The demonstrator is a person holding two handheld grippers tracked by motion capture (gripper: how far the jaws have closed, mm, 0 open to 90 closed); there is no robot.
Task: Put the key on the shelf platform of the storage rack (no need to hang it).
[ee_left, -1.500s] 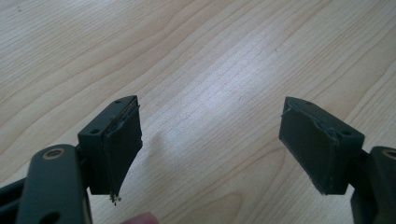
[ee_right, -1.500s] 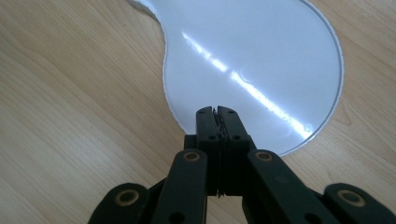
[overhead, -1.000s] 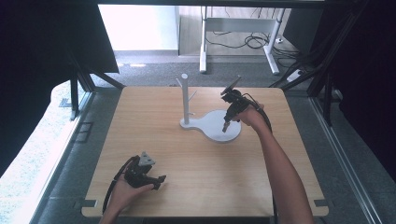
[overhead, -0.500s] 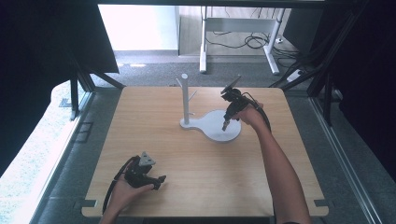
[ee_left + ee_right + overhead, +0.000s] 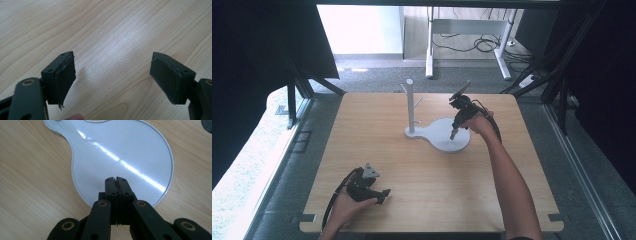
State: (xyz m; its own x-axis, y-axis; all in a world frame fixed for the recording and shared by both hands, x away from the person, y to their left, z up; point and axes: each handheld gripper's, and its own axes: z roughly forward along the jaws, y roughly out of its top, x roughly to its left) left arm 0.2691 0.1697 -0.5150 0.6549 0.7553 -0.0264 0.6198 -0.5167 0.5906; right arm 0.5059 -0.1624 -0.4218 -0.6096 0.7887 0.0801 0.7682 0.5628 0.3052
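Observation:
A white stand with an upright peg post [image 5: 410, 102] and a flat round base [image 5: 443, 135] sits on the wooden table [image 5: 402, 170]. My right gripper [image 5: 454, 134] points down at the round base [image 5: 120, 152], its jaws pressed together with nothing between them [image 5: 116, 180]. My left gripper [image 5: 384, 195] rests near the table's front left, held in a hand. In the left gripper view its jaws stand wide apart [image 5: 112, 75] over bare wood, holding nothing.
The table's edges drop off to grey floor on all sides. Behind the table stand a white desk frame [image 5: 467, 37] and cables [image 5: 482, 45]. A dark frame [image 5: 297, 95] stands at the table's back left.
My right gripper has shifted slightly over the white base. The left gripper has kept still.

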